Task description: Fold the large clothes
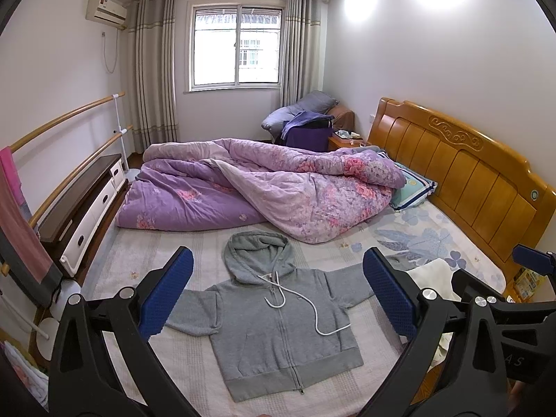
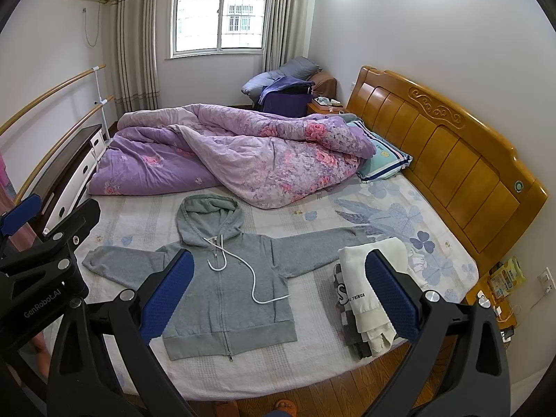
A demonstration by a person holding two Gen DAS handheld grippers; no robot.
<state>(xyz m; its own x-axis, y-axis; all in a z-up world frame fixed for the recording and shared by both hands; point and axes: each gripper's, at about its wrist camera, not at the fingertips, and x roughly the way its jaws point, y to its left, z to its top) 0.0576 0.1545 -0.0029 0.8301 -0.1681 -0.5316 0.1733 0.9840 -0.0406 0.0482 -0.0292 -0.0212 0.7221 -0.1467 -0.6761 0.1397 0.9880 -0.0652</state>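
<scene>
A grey zip hoodie [image 1: 278, 326] lies flat and face up on the bed, hood toward the far side, both sleeves spread out, white drawstring across the chest. It also shows in the right wrist view [image 2: 229, 288]. My left gripper [image 1: 278, 292] is open and empty, held above the hoodie's chest. My right gripper [image 2: 278, 288] is open and empty, above the bed's near edge between the hoodie and a stack of folded clothes [image 2: 368, 299]. Part of the right gripper [image 1: 535, 260] shows at the right of the left wrist view.
A rumpled purple floral quilt [image 1: 264, 187] covers the far half of the bed. A pillow [image 2: 382, 160] lies by the wooden headboard [image 2: 444, 146]. A low cabinet [image 1: 83, 201] and wooden rails stand at the left. Wooden floor [image 2: 312, 385] runs along the near edge.
</scene>
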